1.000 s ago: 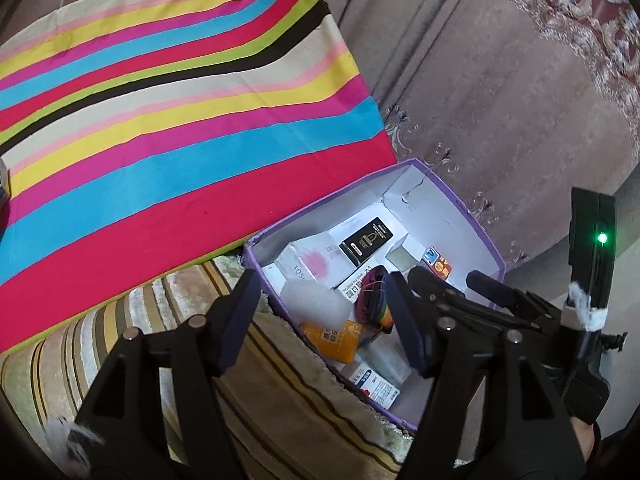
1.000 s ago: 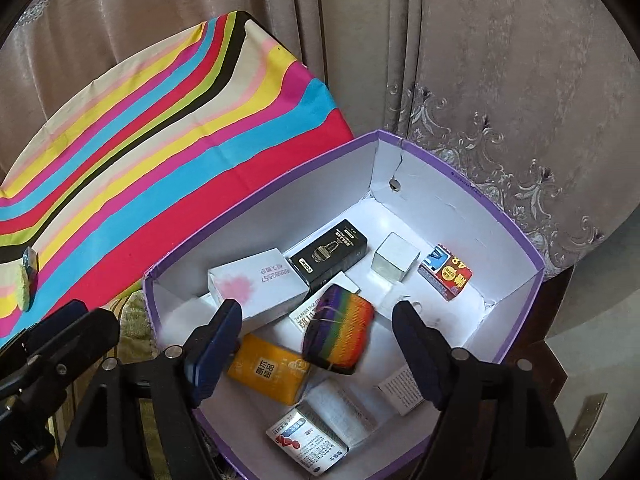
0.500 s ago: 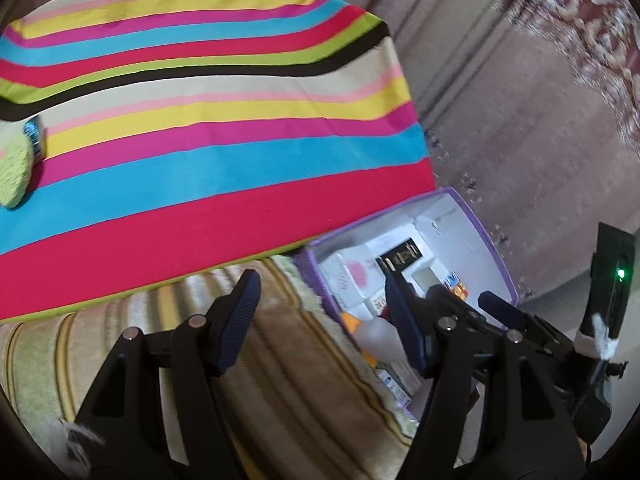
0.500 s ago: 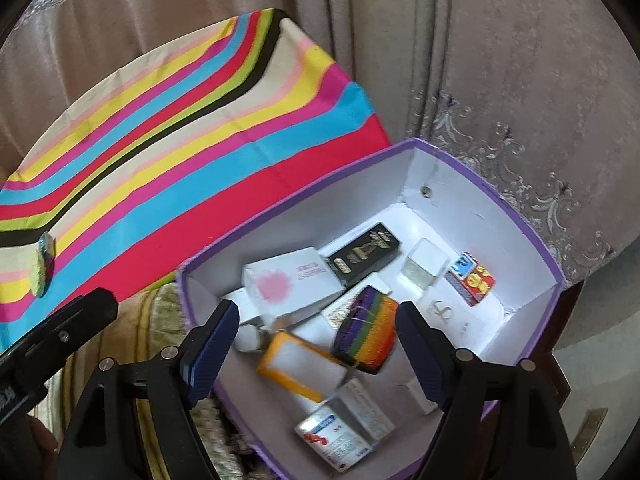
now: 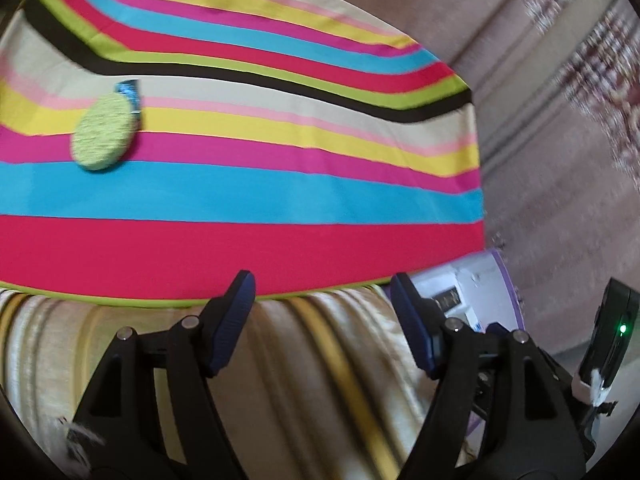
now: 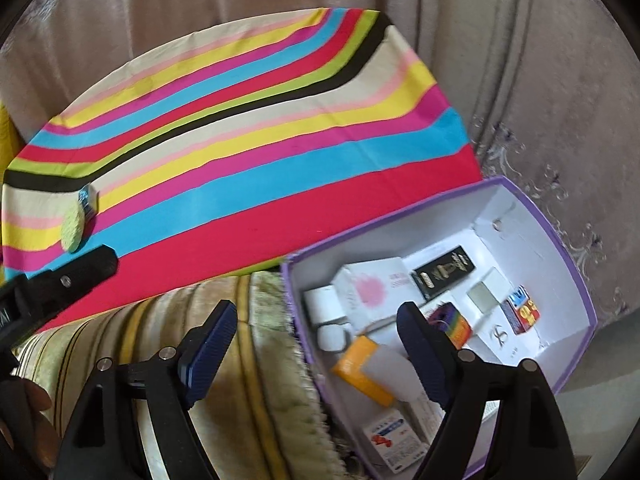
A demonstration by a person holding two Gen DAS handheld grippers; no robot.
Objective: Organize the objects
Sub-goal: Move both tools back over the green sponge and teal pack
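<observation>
A green oval pad (image 5: 105, 132) lies on the striped cloth (image 5: 280, 184) with a small blue box (image 5: 130, 94) touching its far end; both also show in the right wrist view, the pad (image 6: 72, 229) and the blue box (image 6: 86, 198). The purple-rimmed box (image 6: 576, 280) holds a rainbow pouch (image 6: 454, 322), a black carton (image 6: 444, 272), a white and pink carton (image 6: 372, 288) and an orange carton (image 6: 360, 364). My left gripper (image 5: 322, 284) hangs over the cloth's near edge, jaws opening, nothing between them. My right gripper (image 6: 316, 310) straddles the box's left wall, jaws opening, empty.
A beige striped fringed cover (image 6: 248, 380) lies under the cloth's near edge. Patterned curtains (image 6: 540, 80) hang behind the table and the box. Only a corner of the purple box (image 5: 506, 280) shows in the left wrist view. A hand (image 6: 32, 404) shows at the lower left.
Both views have swung left, away from the purple box and over the striped cloth. The green pad has come well into view. The left jaws stand wider than before.
</observation>
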